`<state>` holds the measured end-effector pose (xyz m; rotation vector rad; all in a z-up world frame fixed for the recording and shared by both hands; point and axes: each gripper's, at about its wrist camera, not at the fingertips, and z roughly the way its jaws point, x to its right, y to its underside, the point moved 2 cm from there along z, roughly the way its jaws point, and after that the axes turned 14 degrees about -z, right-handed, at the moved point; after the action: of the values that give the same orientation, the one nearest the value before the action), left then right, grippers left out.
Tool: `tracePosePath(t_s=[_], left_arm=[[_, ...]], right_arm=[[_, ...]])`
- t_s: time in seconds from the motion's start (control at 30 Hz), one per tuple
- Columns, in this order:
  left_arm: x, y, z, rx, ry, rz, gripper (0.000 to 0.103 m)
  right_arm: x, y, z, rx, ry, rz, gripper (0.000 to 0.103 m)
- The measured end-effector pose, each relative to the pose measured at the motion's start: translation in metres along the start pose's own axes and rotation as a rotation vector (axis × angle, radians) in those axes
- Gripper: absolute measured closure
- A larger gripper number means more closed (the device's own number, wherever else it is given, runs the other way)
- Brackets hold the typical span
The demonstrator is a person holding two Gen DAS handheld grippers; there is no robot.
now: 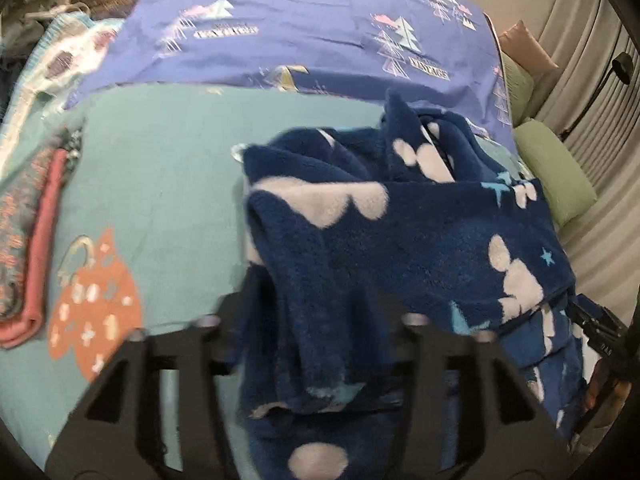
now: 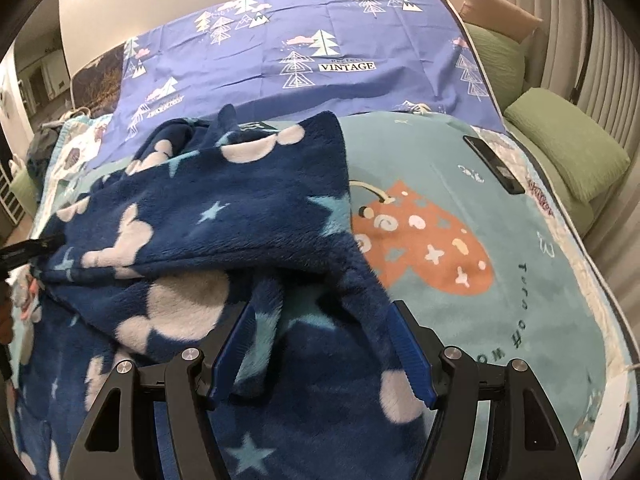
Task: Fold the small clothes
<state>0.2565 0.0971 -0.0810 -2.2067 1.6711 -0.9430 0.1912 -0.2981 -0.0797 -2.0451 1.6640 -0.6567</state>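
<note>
teal bedding [image 2: 500, 280] printed with an orange mitten shape [image 2: 428, 240] covered the bed under both grippers, and a purple sheet [image 2: 320, 80] patterned with trees was spread beyond it. green cushions [image 2: 568, 152] were stacked far off to the right, against pale vertical folds of curtain. a dark flat object [image 2: 494, 164], seemingly a phone, was seen lying on the bedding ahead and to the right of the right gripper.

the navy fleece garment [image 2: 224, 216], marked with white clouds and pale blue stars, was held up in a loose bundle between the two grippers, with part of it lying on the bedding beneath them.

the right gripper [image 2: 320, 344] was seen with its blue-lined fingers [image 2: 412, 360] spread fairly wide. a hanging fold of the fleece was draped between them and against the left pad; whether it was actually pinched could not be told.

the left gripper [image 1: 316, 344] was largely covered by the garment. a thick fold of fleece was bunched between its black fingers [image 1: 432, 344] and hung down over them. the fingertips were hidden and the frame was blurred, so how far the jaws stood apart could not be told, though the cloth appeared to be carried there.

folded pink and patterned clothes [image 1: 36, 240] were seen stacked to the far left of the left gripper.
</note>
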Motion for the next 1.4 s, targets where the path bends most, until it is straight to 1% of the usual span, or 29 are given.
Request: tracePosePath(t_s=[0.03,0.1,0.13,0.17,0.2,0.23,0.27,0.3,0.37,0.47,0.53,0.6,0.67,0.7,0.77,0.83,0.87,0.9,0.97,1.03,1.07,1.13,1.17,1.2,1.23,1.27,1.33,1.37,1.4], left_arm=[[0.001,-0.002,-0.002,0.035,-0.026,0.022,0.036],[-0.001,-0.002,0.001,0.054,-0.073,0.058,0.036],[-0.004,0.000,0.010,0.040,-0.130,0.074,0.036],[-0.009,0.001,0.015,0.021,-0.138,0.070,0.035],[-0.015,0.003,0.019,0.007,-0.121,0.046,0.034],[-0.018,0.004,0.018,0.008,-0.105,0.020,0.034],[-0.021,0.004,0.015,0.014,-0.091,-0.005,0.034],[-0.021,0.003,0.011,0.020,-0.090,-0.013,0.034],[-0.018,-0.003,-0.005,0.066,-0.088,-0.022,0.034],[0.002,-0.021,-0.032,0.164,-0.014,-0.004,0.034],[0.022,-0.034,-0.038,0.194,0.007,0.038,0.034],[0.043,-0.046,-0.031,0.181,0.018,0.085,0.034],[0.060,-0.054,-0.012,0.138,0.021,0.114,0.034],[0.064,-0.056,-0.003,0.119,0.023,0.117,0.034],[0.072,-0.060,0.024,0.059,0.040,0.112,0.034],[0.075,-0.065,0.046,0.021,0.052,0.088,0.034],[0.075,-0.067,0.062,-0.013,0.057,0.062,0.034],[0.076,-0.067,0.069,-0.034,0.063,0.050,0.034],[0.076,-0.064,0.089,-0.100,0.093,0.008,0.034],[0.079,-0.061,0.101,-0.123,0.086,0.008,0.034],[0.080,-0.060,0.103,-0.123,0.081,0.012,0.036],[0.085,-0.061,0.107,-0.122,0.090,0.019,0.056],[0.087,-0.062,0.107,-0.136,0.119,0.021,0.082],[0.089,-0.063,0.106,-0.146,0.137,0.014,0.094],[0.089,-0.064,0.102,-0.136,0.137,0.007,0.094],[0.088,-0.065,0.098,-0.120,0.132,0.012,0.094],[0.083,-0.067,0.089,-0.064,0.081,0.047,0.094],[0.077,-0.067,0.092,-0.059,0.067,0.058,0.094],[0.074,-0.067,0.097,-0.062,0.050,0.062,0.103]], right_arm=[[0.002,-0.001,0.003,-0.005,-0.006,0.010,0.033],[0.009,-0.002,0.011,-0.013,-0.009,0.036,0.033],[0.014,-0.001,0.014,-0.026,0.027,0.056,0.033],[0.023,0.002,0.019,-0.055,0.098,0.096,0.033],[0.037,0.010,0.024,-0.096,0.155,0.169,0.033],[0.049,0.018,0.027,-0.108,0.118,0.246,0.031],[0.064,0.029,0.030,-0.106,0.021,0.365,0.031],[0.070,0.033,0.027,-0.091,-0.009,0.407,0.031],[0.072,0.032,0.016,-0.084,-0.001,0.413,0.031],[0.059,0.009,-0.013,0.013,-0.003,0.361,0.032],[0.046,-0.012,-0.026,0.073,-0.008,0.302,0.034],[0.032,-0.038,-0.043,0.114,0.044,0.271,0.034],[0.023,-0.055,-0.055,0.145,0.055,0.282,0.034],[0.019,-0.064,-0.061,0.184,0.030,0.287,0.034],[0.009,-0.087,-0.060,0.251,-0.071,0.220,0.034],[-0.009,-0.115,-0.033,0.177,-0.185,0.105,0.033],[-0.016,-0.130,-0.009,0.139,-0.272,0.076,0.033],[-0.017,-0.138,0.008,0.127,-0.317,0.079,0.033],[-0.017,-0.153,0.045,0.066,-0.352,0.086,0.033],[-0.015,-0.162,0.084,-0.011,-0.373,0.113,0.033],[-0.016,-0.165,0.100,-0.038,-0.393,0.139,0.033],[-0.013,-0.166,0.126,-0.066,-0.437,0.207,0.033],[-0.013,-0.166,0.132,-0.065,-0.454,0.226,0.034],[-0.014,-0.165,0.138,-0.059,-0.480,0.236,0.062],[-0.014,-0.164,0.141,-0.066,-0.493,0.232,0.093],[-0.012,-0.162,0.139,-0.055,-0.471,0.248,0.097],[-0.004,-0.156,0.130,-0.021,-0.414,0.259,0.097],[0.003,-0.153,0.128,-0.018,-0.388,0.268,0.097],[0.012,-0.149,0.133,-0.041,-0.382,0.280,0.097]])
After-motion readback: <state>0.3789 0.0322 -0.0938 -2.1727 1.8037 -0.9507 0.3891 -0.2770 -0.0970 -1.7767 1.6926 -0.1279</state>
